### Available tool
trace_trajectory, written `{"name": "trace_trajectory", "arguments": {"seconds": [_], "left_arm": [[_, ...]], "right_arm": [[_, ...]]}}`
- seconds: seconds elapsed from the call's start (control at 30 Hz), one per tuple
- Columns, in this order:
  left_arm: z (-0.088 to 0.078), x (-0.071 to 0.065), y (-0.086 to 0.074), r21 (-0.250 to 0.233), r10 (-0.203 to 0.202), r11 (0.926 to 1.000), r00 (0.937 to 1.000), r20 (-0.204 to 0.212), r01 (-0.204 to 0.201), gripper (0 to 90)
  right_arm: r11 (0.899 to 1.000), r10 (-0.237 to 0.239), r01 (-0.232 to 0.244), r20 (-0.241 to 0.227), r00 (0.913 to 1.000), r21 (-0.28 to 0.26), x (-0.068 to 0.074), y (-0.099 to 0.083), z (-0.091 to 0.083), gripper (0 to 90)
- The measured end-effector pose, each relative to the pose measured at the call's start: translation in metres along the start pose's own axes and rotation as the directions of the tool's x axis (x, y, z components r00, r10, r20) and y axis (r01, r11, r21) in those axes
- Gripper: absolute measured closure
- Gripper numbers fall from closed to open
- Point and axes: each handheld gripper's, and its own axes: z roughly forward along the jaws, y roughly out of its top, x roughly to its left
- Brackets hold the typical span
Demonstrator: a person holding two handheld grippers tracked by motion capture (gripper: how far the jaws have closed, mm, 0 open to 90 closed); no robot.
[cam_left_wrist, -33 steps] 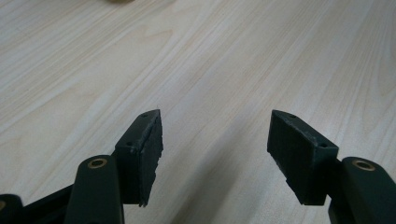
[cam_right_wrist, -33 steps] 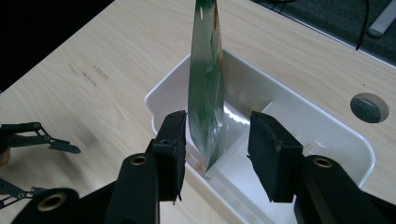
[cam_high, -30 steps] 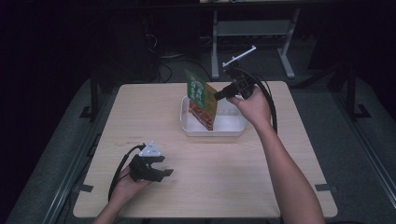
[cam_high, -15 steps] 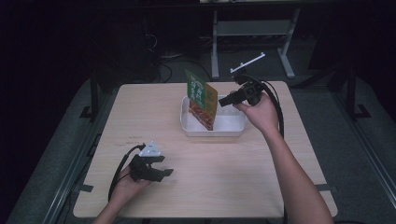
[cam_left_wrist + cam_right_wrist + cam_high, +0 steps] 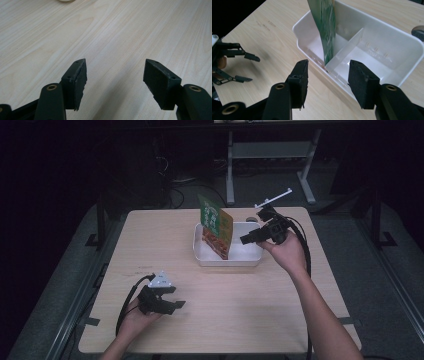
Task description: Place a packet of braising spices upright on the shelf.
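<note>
Your right gripper (image 5: pixel 246 240) sits at the near right edge of the white tray (image 5: pixel 227 261), its jaws apart with nothing between them — they have just been opening, and in the right gripper view they frame the tray's rim and its clear divider (image 5: pixel 344 51). The packet (image 5: pixel 216 225) stands tilted in the tray's left compartment, leaning against that divider, free of any grip. Your left gripper (image 5: pixel 170 306) rests low over the bare table (image 5: pixel 280 310) near its front left corner, well apart from the tray, jaws spread wide and empty.

This looks like the release step: the packet has been set in the tray and you are letting go. The next move, as I judge it, calls for drawing the right gripper clear without brushing the packet's upper edge — it leans, so a nudge could tip it over the tray's wall.

The tray has two compartments; the left holds the packet, the right looks empty.
</note>
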Motion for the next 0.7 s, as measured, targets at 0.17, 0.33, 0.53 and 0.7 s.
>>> {"name": "trace_trajectory", "arguments": {"seconds": [0.17,0.33,0.53,0.7], "left_arm": [[0.001,0.0,0.0,-0.003,-0.005,1.0,1.0,-0.001,0.005,35.1],[0.0,0.001,0.0,-0.003,0.0,1.0,1.0,-0.005,0.0,35.1],[-0.001,0.002,-0.001,-0.003,-0.007,1.0,1.0,-0.006,0.007,34.9],[-0.001,0.002,-0.001,-0.002,-0.012,0.9999,0.9999,-0.011,0.012,34.0]], "right_arm": [[1.0,0.008,-0.008,-0.013,0.9999,-0.005,-0.002,-0.013,-0.003,49.6],[1.0,0.014,-0.015,-0.022,0.9996,-0.008,-0.004,-0.028,-0.004,49.5],[1.0,0.03,-0.03,-0.036,0.9989,-0.007,-0.008,-0.047,-0.004,49.3],[0.999,0.042,-0.043,-0.047,0.998,-0.008,-0.011,-0.062,-0.003,49.0]]}}
